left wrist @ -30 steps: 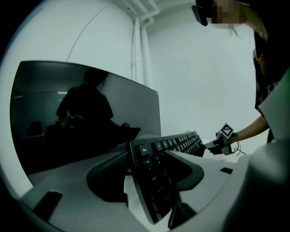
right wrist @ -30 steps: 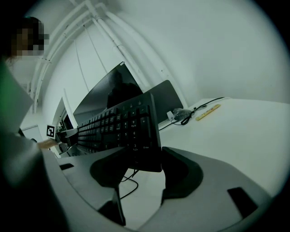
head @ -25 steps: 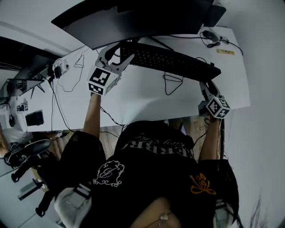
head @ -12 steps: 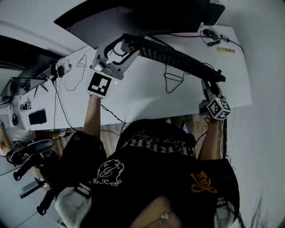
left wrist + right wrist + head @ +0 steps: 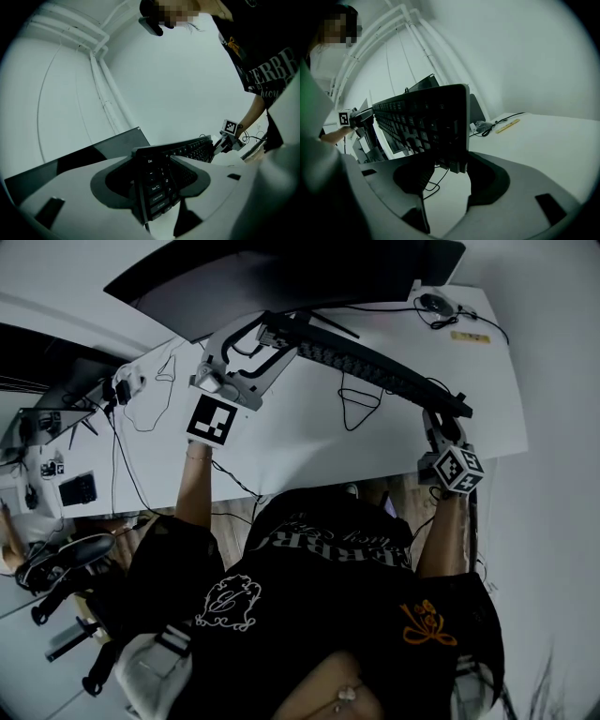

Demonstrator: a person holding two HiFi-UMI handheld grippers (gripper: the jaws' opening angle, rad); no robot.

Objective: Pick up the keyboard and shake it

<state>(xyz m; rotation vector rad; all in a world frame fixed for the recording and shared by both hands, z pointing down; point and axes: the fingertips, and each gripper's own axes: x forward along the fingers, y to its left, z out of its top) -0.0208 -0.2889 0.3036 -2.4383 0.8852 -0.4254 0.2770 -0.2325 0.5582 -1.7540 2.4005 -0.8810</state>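
The black keyboard (image 5: 375, 367) hangs in the air above the white desk (image 5: 309, 442), tipped up on its long edge, left end higher. My left gripper (image 5: 267, 334) is shut on its left end; in the left gripper view the Esc-side keys (image 5: 154, 187) sit clamped between the jaws of the left gripper (image 5: 157, 197). My right gripper (image 5: 448, 413) is shut on the right end. In the right gripper view the keyboard (image 5: 426, 126) stands upright between the jaws of the right gripper (image 5: 445, 164), key face turned left.
A large dark monitor (image 5: 281, 277) stands right behind the keyboard. A mouse (image 5: 433, 304) with its cable and a yellow strip (image 5: 469, 336) lie at the desk's far right corner. A loose black cable (image 5: 356, 399) loops under the keyboard. An office chair (image 5: 56, 563) stands at lower left.
The keyboard has rolled from nearly flat onto its edge, and its left end has risen. The left gripper turned over with it; the right gripper barely moved.
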